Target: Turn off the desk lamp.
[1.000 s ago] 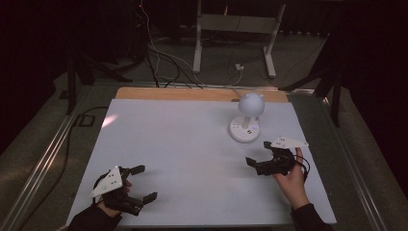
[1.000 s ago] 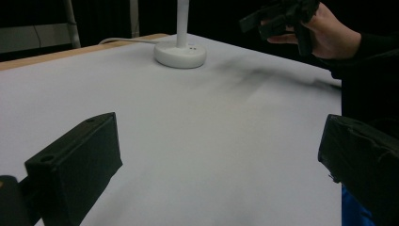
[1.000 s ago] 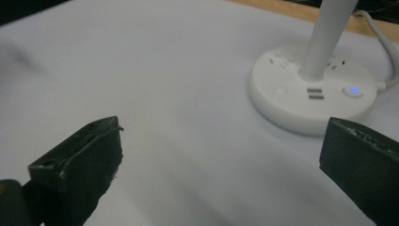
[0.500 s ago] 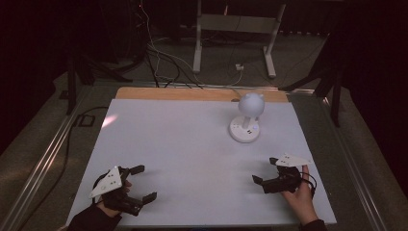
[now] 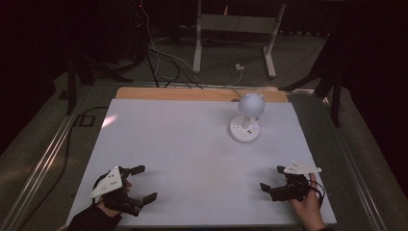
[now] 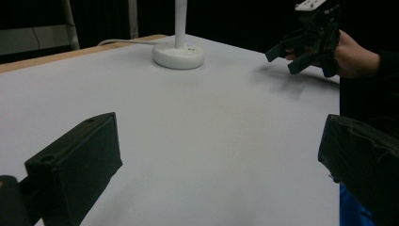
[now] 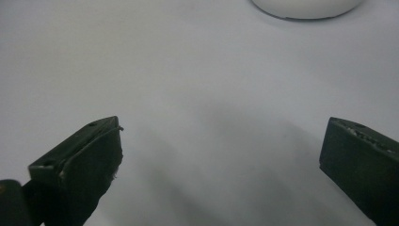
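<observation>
1. Lamp (image 5: pixel 247 118): I see the white desk lamp upright at the table's (image 5: pixel 192 144) far right.
2. Left gripper (image 5: pixel 139 183): jaws spread, well short of the lamp.
3. Right gripper (image 5: pixel 272 178): jaws spread, empty, nearer the lamp.

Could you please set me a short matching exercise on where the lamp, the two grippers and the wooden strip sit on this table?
Things:
1. small white desk lamp with round base and globe head
2. black left gripper
3. black right gripper
4. pale wooden strip of table edge

Places:
A. near right corner of the white table top, jaws open
B. along the far side
C. far right part, standing upright
D. near left corner, jaws open

Pairs: 1-C, 2-D, 3-A, 4-B
</observation>
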The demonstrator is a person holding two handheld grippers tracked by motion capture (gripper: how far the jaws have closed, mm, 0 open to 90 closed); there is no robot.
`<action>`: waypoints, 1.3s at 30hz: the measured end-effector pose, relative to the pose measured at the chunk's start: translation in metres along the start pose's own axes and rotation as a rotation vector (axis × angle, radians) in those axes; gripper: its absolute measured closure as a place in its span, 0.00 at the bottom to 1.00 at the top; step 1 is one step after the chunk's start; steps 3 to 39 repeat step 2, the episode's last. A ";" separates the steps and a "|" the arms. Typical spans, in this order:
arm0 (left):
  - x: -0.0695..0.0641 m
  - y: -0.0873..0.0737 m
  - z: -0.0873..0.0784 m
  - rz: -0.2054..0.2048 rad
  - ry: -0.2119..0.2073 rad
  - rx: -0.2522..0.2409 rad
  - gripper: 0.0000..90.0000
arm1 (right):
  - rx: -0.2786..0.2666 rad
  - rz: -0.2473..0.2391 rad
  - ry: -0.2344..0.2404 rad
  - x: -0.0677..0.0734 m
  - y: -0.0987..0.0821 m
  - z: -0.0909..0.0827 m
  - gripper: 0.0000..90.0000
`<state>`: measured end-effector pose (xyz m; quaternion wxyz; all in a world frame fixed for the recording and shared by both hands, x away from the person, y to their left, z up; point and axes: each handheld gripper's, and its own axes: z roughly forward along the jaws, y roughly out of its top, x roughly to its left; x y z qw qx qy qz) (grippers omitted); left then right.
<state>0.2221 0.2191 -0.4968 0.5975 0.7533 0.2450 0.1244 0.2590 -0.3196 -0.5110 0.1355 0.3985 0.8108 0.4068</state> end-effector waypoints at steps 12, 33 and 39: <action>0.000 0.000 0.000 -0.001 -0.001 -0.001 0.01 | 0.003 -0.011 -0.003 0.001 0.001 0.001 0.00; 0.000 0.000 0.000 -0.001 -0.001 -0.001 0.01 | 0.003 -0.011 -0.003 0.001 0.001 0.001 0.00; 0.000 0.000 0.000 -0.001 -0.001 -0.001 0.01 | 0.003 -0.011 -0.003 0.001 0.001 0.001 0.00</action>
